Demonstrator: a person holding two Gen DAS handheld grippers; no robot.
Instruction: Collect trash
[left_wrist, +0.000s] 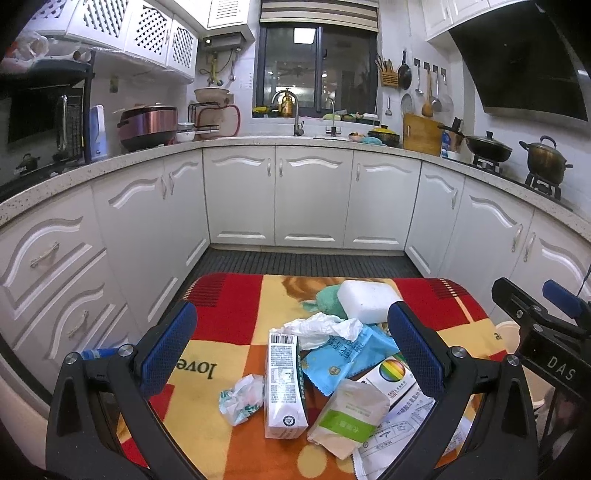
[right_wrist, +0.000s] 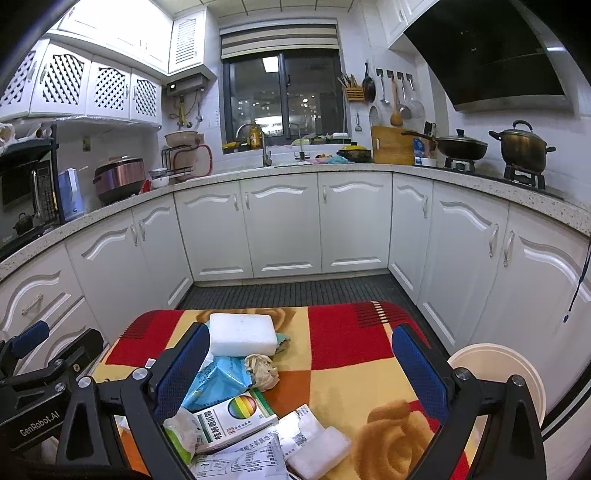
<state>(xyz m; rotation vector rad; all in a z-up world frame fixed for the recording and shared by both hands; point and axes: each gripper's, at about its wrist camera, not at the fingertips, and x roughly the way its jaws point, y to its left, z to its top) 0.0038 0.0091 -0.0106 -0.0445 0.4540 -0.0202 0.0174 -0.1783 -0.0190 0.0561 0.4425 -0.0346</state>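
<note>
A pile of trash lies on a small table under a red, orange and yellow blanket (left_wrist: 236, 306). It holds a white milk carton (left_wrist: 283, 384), a blue wrapper (left_wrist: 343, 354), a crumpled white tissue (left_wrist: 325, 328), a rainbow-printed box (left_wrist: 391, 373), a paper pouch with a green label (left_wrist: 351, 417), a crumpled plastic wrapper (left_wrist: 242, 398) and a white foam block (left_wrist: 367, 300). My left gripper (left_wrist: 295, 339) is open above the pile, holding nothing. My right gripper (right_wrist: 301, 354) is open and empty over the table; the foam block (right_wrist: 242, 334), blue wrapper (right_wrist: 218, 380) and rainbow box (right_wrist: 232, 417) lie by its left finger.
A white bin (right_wrist: 506, 373) stands beside the table on the right. White kitchen cabinets (left_wrist: 310, 192) surround a dark floor mat (left_wrist: 303, 262). Pots (right_wrist: 522, 146) sit on the stove at the right. Printed paper sheets (right_wrist: 251, 458) and a second foam piece (right_wrist: 319, 454) lie near the table's front.
</note>
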